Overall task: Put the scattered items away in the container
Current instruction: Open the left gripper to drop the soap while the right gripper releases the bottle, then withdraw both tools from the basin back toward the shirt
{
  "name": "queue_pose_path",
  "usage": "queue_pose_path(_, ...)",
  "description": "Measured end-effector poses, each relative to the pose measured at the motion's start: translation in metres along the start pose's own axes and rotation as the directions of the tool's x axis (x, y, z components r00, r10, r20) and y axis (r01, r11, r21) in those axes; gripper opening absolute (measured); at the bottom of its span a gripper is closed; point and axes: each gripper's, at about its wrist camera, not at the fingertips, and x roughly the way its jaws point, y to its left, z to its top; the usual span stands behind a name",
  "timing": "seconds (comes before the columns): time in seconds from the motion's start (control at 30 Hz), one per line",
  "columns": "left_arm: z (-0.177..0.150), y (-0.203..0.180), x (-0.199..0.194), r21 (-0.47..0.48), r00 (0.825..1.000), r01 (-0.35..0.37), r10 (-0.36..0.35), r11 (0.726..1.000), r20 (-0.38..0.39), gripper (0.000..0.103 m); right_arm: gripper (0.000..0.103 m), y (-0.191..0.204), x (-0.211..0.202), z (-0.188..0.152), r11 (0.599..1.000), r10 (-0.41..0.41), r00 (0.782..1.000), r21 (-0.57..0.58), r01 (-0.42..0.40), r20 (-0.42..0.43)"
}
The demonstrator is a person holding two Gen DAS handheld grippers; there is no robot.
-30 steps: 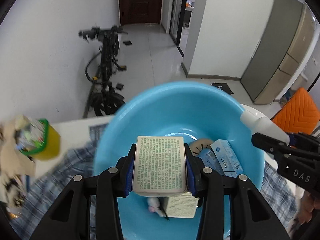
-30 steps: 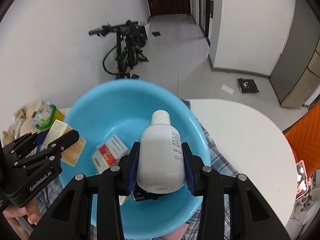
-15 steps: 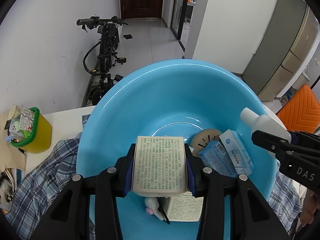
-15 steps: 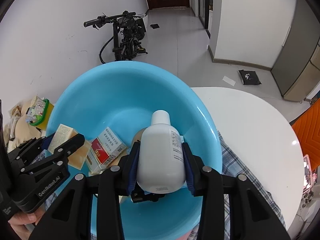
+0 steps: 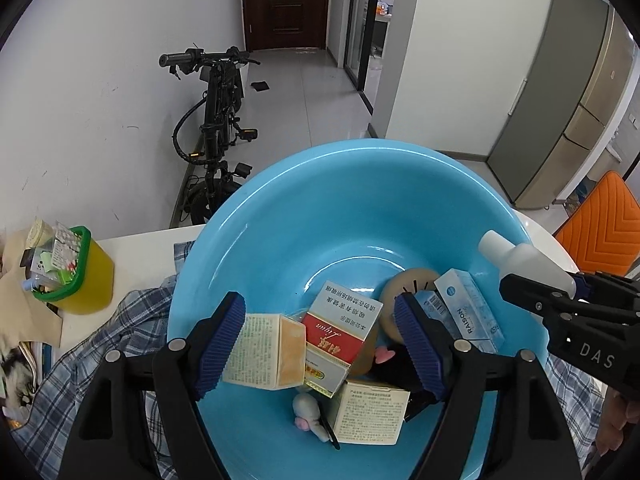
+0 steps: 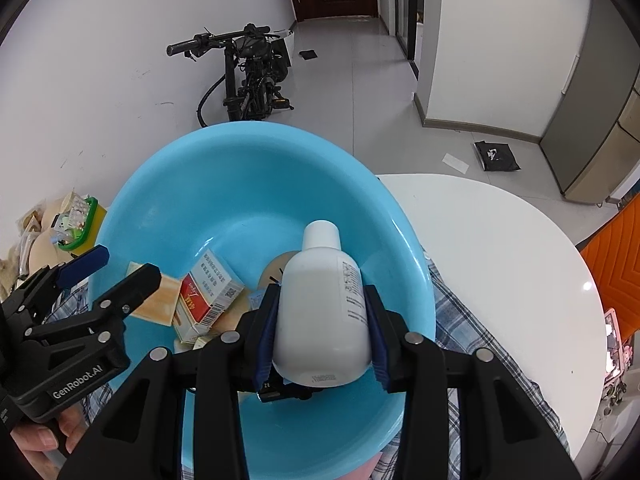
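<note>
White round surface (image 6: 500, 264) carries a blue basin (image 5: 360, 184). Over it the left gripper (image 5: 320, 336) has just been opening its jaws, wide now, the tan box (image 5: 264, 350) loose by one pad. Tilted steeply down, the right gripper (image 6: 322, 332) clamps a white bottle (image 6: 324, 304) above the cartons inside.

Boxes (image 5: 272, 352) in the basin (image 5: 320, 200) on the cloth (image 5: 120, 332), cup (image 5: 80, 276) to its left.
</note>
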Motion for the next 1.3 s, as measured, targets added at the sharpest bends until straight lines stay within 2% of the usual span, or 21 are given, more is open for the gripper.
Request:
queue_pose_path(0.33,-0.005,-0.001,0.008,0.044,0.999,-0.047,0.047,0.998,-0.003,0.079,0.038,0.002,0.015,-0.002,1.0,-0.02,1.0,0.008,0.02,-0.006)
queue_pose_path(0.47,-0.007,0.003,0.006,0.019,1.0,-0.017,0.017,1.0,0.0,0.079,0.038,0.002,0.023,-0.005,1.0,-0.008,1.0,0.015,0.009,-0.012)
queue_pose_path(0.6,-0.006,0.008,0.003,0.021,0.999,-0.033,0.033,0.999,0.011,0.079,0.039,0.002,0.022,-0.005,1.0,-0.004,1.0,0.019,0.003,0.022)
queue_pose_path(0.63,-0.006,0.009,0.002,0.016,0.999,-0.033,0.033,0.999,0.01,0.079,0.04,0.004,0.021,-0.005,1.0,-0.005,0.999,0.012,0.005,0.039)
queue_pose_path(0.73,-0.006,0.013,0.001,-0.007,0.999,-0.027,0.027,1.0,0.022,0.079,0.063,0.01,0.014,-0.003,1.0,-0.019,0.997,-0.01,0.02,0.071)
queue_pose_path(0.77,-0.007,0.014,0.001,-0.009,0.999,-0.026,0.026,1.0,0.023,0.079,0.068,0.011,0.012,-0.002,1.0,-0.025,0.997,-0.013,0.026,0.078)
queue_pose_path(1.03,-0.011,0.014,0.003,0.004,0.999,-0.034,0.034,0.999,0.013,0.079,0.068,0.013,0.01,-0.003,0.999,-0.041,0.997,-0.019,0.042,0.069)
queue_pose_path(1.3,-0.01,0.013,-0.005,0.013,0.998,-0.044,0.044,0.999,0.036,0.079,0.068,0.003,0.008,-0.005,0.999,-0.041,0.997,0.0,0.041,0.071)
